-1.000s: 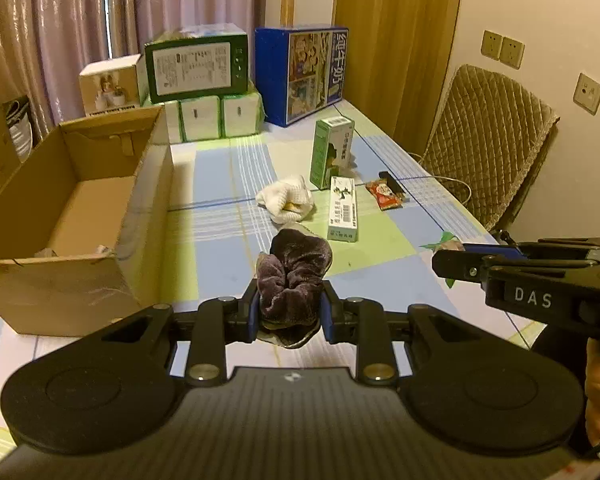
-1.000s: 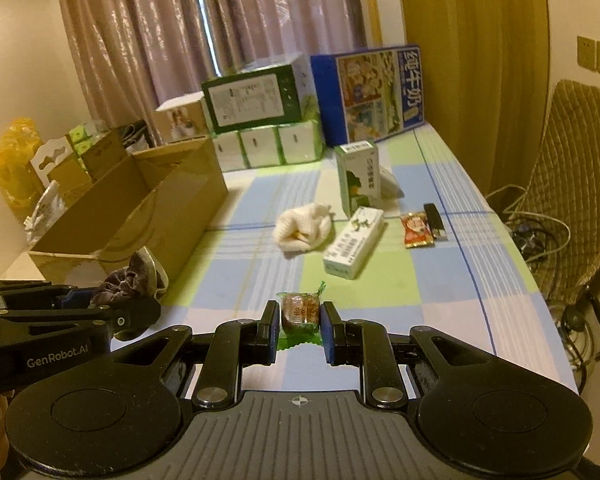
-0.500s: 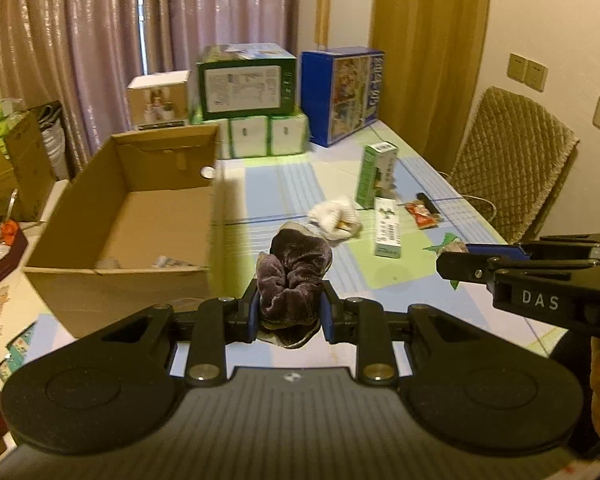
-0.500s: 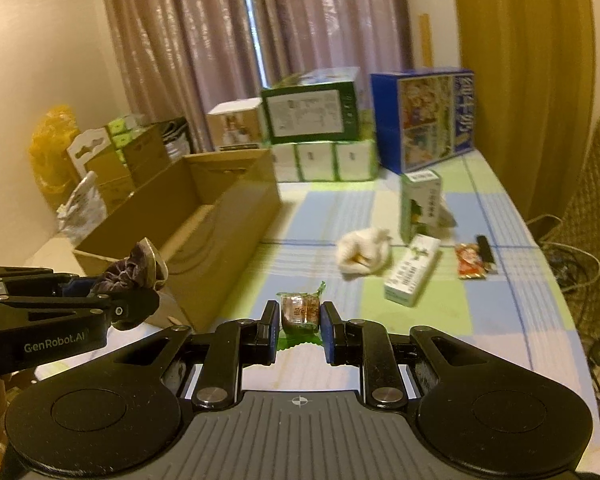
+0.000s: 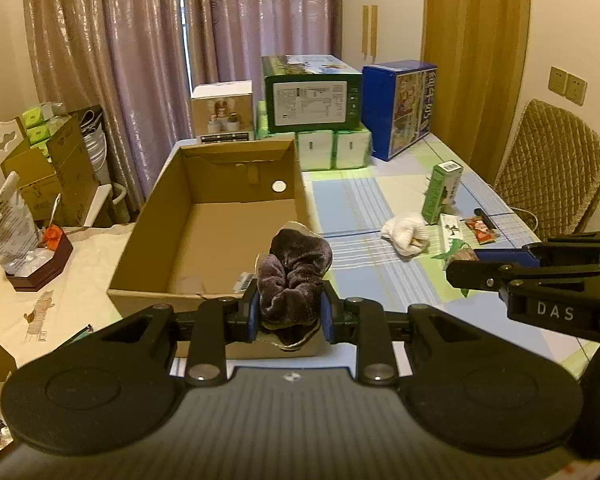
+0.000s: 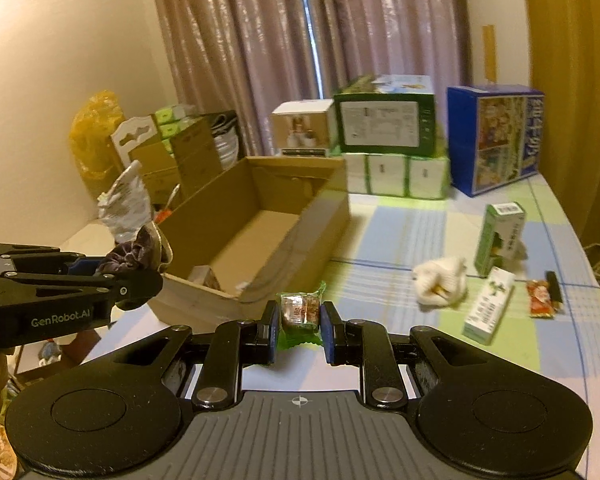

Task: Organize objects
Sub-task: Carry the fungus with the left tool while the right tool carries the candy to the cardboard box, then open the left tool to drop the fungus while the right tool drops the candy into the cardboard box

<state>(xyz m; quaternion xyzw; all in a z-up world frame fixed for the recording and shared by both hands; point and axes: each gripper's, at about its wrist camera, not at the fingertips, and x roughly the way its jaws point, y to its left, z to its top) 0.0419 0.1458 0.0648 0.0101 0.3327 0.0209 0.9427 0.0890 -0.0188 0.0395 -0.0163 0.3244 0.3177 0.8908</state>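
My left gripper [image 5: 289, 312] is shut on a dark purple rolled sock [image 5: 294, 276], held just above the near rim of the open cardboard box [image 5: 220, 236]. My right gripper [image 6: 298, 326] is shut on a green-wrapped snack [image 6: 300, 312], near the box's [image 6: 260, 240] front right corner. In the right wrist view the left gripper [image 6: 132, 272] shows at the left with the sock [image 6: 140, 248]. In the left wrist view the right gripper [image 5: 460, 268] shows at the right. A few small items lie in the box's near end.
On the checked tablecloth [image 5: 360, 208] lie a white rolled sock [image 5: 406, 234], an upright green carton [image 5: 442, 192], a flat white-green carton [image 6: 488, 308], a red packet [image 6: 542, 298] and a black stick [image 6: 554, 286]. Stacked boxes [image 5: 312, 96] stand at the far end. A padded chair [image 5: 552, 176] is at the right.
Both grippers have swung left toward the cardboard box, each keeping its hold. The box now lies straight ahead of the left gripper and closer to the right one.
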